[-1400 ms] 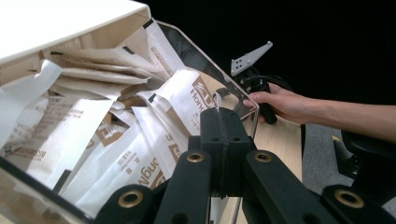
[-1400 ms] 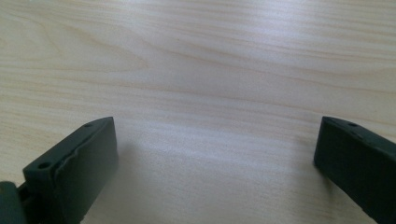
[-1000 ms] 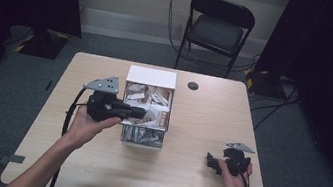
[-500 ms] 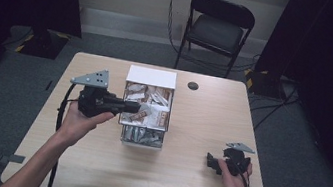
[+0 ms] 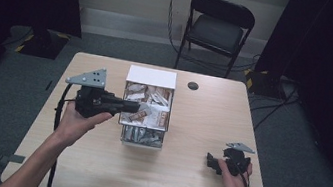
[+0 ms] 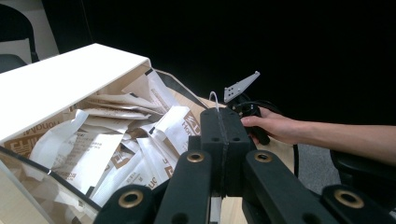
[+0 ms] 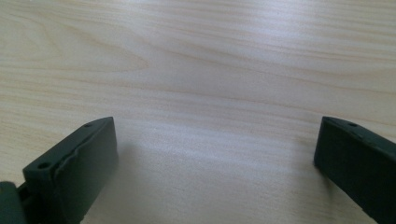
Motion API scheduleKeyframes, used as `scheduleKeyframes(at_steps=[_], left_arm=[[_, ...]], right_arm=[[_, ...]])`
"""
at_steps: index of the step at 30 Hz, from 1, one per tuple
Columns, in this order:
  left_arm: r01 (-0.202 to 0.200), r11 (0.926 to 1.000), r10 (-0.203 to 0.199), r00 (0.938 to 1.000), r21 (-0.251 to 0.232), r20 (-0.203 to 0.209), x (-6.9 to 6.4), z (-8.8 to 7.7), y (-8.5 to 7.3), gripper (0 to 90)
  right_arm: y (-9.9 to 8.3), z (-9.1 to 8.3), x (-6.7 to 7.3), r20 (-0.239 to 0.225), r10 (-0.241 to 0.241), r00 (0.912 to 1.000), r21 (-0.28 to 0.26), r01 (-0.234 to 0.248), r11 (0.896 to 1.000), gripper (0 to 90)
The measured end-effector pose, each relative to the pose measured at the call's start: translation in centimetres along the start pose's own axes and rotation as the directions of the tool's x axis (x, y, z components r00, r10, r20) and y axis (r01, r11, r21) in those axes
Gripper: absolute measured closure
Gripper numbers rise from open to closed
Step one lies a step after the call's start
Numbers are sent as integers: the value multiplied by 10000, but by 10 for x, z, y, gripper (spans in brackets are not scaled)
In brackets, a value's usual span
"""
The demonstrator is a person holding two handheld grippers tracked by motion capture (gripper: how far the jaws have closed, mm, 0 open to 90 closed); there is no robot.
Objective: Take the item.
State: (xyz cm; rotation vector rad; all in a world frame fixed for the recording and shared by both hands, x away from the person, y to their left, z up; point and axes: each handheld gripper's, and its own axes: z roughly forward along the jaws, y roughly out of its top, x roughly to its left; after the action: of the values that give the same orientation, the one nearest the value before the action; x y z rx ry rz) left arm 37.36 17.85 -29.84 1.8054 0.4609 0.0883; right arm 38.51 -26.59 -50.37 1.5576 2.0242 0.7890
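Table (image 5: 92,163): pale wood, the person seated at its 6 o'clock edge, both forearms reaching in

Chair (image 5: 218,28): black folding chair on the floor past the table's 12 o'clock edge, not involved

Box (image 5: 152,77): mid-table, white top panel at its 12 o'clock end, clear walls, open toward the camera

Packets (image 5: 150,106): white and brown sachets heaped loose inside the box; none lies on the tabletop

Left gripper (image 5: 134,105): held off the table at the box's 9 o'clock side, with its tips over the box's rim. In the left gripper view its jaws are pressed flat together (image 6: 223,126). A thin pale sliver stands at the tip, and I cannot tell whether it is a packet edge or nothing held

Right gripper (image 5: 211,162): on the table at about 4 o'clock from the box, well apart from it. Its jaws are spread wide over bare wood (image 7: 215,154), holding nothing

Black disc (image 5: 193,85): small and round, on the table at 1 o'clock from the box, untouched

Change, left: over the last second the gripper has drawn back toward 9 o'clock, so the tips reach less far over the heap than before

Change, right: none, same spot and same posture throughout

Reading: probably a pull-out after a closing grab in the heap. If the sliver is not a packet, the grab missed and needs a deeper re-entry

Risk: thin slippery sachets could slide free from a pinch at the very tip
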Motion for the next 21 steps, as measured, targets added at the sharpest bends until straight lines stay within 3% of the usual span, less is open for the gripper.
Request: scheduleKeyframes(at_steps=[21], left_arm=[[-119,9984,102,9995,-557,-295,0,-27,9,900]], right_arm=[[0,0,0,6,2,10000,1,-2,10000,0]])
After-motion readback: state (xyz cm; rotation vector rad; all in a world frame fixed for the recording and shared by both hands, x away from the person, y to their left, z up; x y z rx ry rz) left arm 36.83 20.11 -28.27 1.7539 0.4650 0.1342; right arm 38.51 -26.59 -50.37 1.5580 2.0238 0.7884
